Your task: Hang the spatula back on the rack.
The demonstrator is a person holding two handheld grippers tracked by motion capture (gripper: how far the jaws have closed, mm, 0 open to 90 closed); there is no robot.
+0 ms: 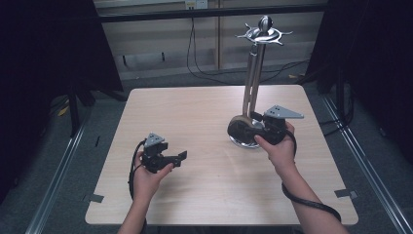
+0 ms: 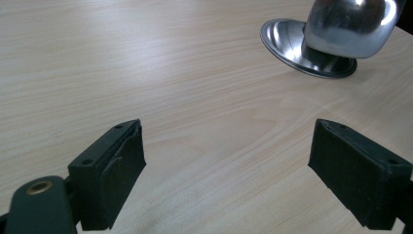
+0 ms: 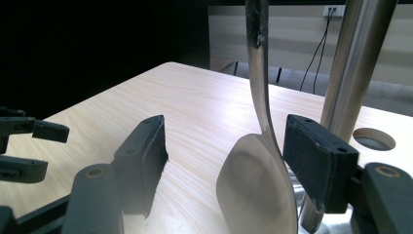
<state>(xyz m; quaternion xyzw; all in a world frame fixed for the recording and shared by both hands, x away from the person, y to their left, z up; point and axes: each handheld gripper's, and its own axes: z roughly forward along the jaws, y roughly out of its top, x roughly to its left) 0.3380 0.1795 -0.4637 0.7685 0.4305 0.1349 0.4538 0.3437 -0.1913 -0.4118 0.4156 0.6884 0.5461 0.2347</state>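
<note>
table [image 1: 195,195] bare wood | stand [image 1: 253,83] upright, right of centre | spoon [image 3: 258,190] hangs beside its pole, bowl down; I judge it light, stiff, slippery, best pinched at the neck | my right gripper [image 3: 224,161] released, jaws straddling the bowl | left gripper [image 2: 226,170] released, well apart

This is looking like a lab or recording booth rather than a home. A bare light wooden table [image 1: 204,122] is standing on grey carpet, with dark curtains [image 1: 48,48] hanging on both sides and metal floor rails [image 1: 58,170] running along them. Pieces of tape [image 1: 95,198] are marking the floor at the table's near corners. Cables [image 1: 195,58] are trailing down from a wall socket [image 1: 196,4] behind, and what is possibly a black stand leg [image 1: 74,112] is showing at the left.
</note>
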